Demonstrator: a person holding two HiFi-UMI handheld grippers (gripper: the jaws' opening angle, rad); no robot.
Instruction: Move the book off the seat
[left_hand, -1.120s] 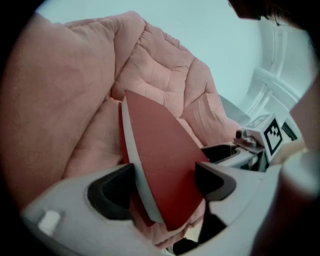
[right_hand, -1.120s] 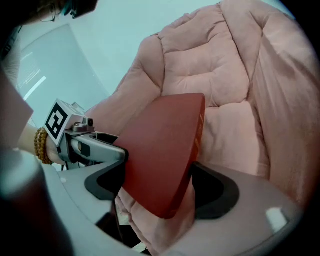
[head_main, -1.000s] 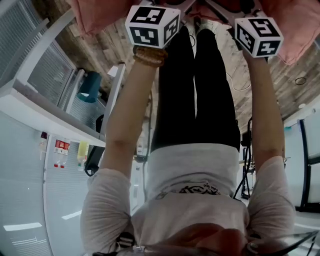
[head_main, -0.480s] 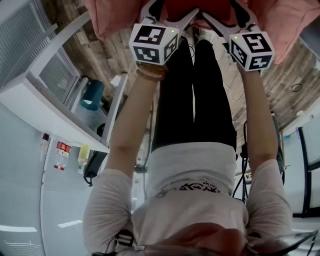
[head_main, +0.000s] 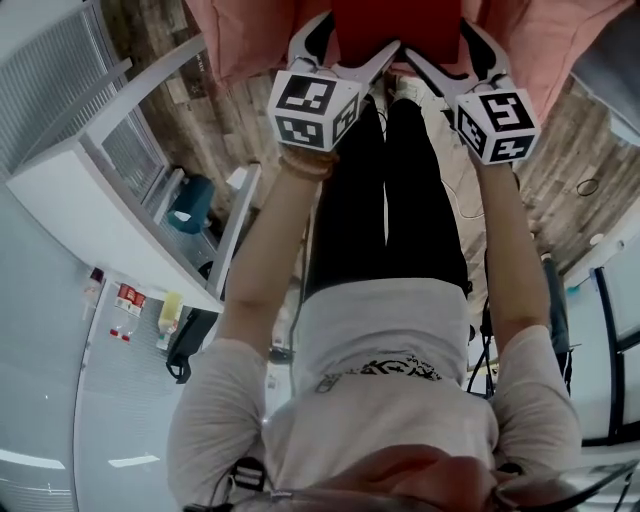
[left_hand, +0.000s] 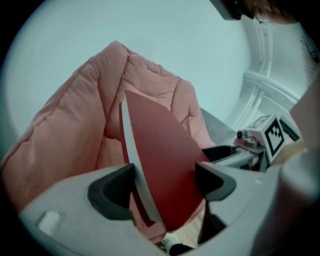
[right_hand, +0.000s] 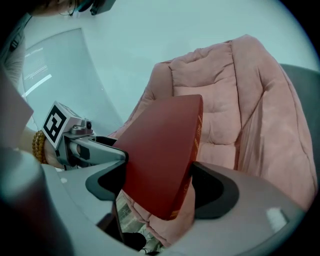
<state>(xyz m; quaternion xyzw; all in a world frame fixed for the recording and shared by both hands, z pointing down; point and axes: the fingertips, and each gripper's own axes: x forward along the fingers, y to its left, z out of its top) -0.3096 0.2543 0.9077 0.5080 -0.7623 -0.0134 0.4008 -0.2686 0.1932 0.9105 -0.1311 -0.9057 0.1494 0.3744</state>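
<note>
The red book (left_hand: 161, 160) fills both jaw gaps — the pink padded seat (left_hand: 65, 140) crowds just behind it.

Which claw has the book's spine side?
The right claw: the gold-printed spine of the book lies at its jaw; the left claw shows the pale page edge.

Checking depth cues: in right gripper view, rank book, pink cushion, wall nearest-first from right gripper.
1. Red book: clamped between the jaws, centre.
2. Pink cushion: just behind the book, right.
3. Pale wall: background, top.
</note>
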